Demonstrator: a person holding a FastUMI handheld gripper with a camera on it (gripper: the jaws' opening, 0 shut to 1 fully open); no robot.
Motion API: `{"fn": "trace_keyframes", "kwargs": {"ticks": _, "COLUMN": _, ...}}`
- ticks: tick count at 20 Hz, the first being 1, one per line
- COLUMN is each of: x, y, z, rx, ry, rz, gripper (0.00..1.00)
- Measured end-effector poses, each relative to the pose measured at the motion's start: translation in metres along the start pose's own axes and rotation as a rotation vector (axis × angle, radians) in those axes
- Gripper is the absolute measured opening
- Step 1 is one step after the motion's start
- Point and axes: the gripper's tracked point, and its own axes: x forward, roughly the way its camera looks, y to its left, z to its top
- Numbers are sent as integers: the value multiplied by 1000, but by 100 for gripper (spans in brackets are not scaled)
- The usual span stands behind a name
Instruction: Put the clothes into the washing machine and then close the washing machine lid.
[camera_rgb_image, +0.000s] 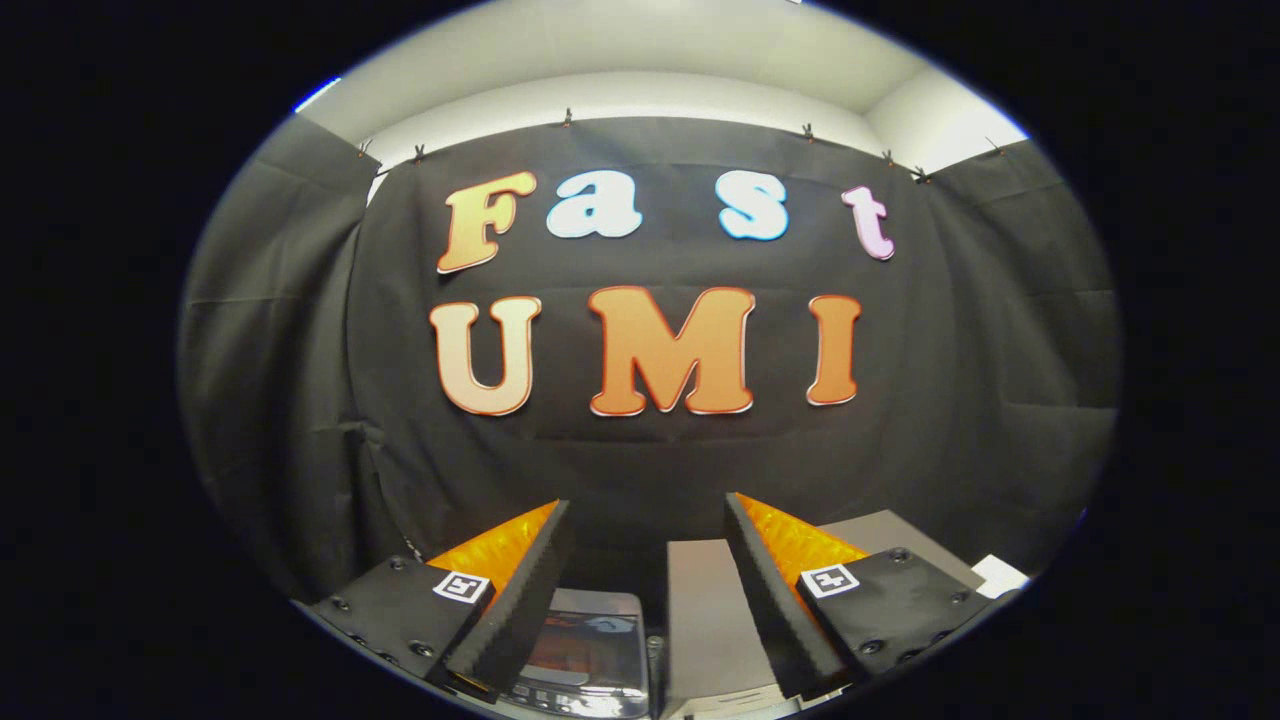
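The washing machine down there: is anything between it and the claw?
Nothing visible blocks it. The claw is open and holds nothing, its fingers raised towards the booth wall. The washing machine sits below, between the fingers, with a grey table beside it. No clothes can be seen.

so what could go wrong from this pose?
1. The gripper is open and empty, aimed at the booth wall; no clothes ahead of its fingers, so the pick may start blind.
2. The washer sits low between the fingers, lid apparently shut; a blind descent could knock it.
3. The pale block beside the washer lies under the right finger and could catch it.
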Motion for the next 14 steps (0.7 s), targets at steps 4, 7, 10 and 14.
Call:
{"fn": "trace_keyframes", "kwargs": {"ticks": 4, "x": -26, "y": -44, "z": 17, "rx": 23, "ry": -29, "rz": -21, "gripper": 97}}
{"fn": "trace_keyframes", "kwargs": {"ticks": 7, "x": -42, "y": -67, "z": 27, "rx": 28, "ry": -48, "rz": -26, "gripper": 97}}
{"fn": "trace_keyframes", "kwargs": {"ticks": 10, "x": -53, "y": -89, "z": 33, "rx": 23, "ry": -62, "rz": -36, "gripper": 97}}
{"fn": "trace_keyframes", "kwargs": {"ticks": 14, "x": -62, "y": -107, "z": 39, "rx": 38, "ry": -74, "rz": -39, "gripper": 97}}
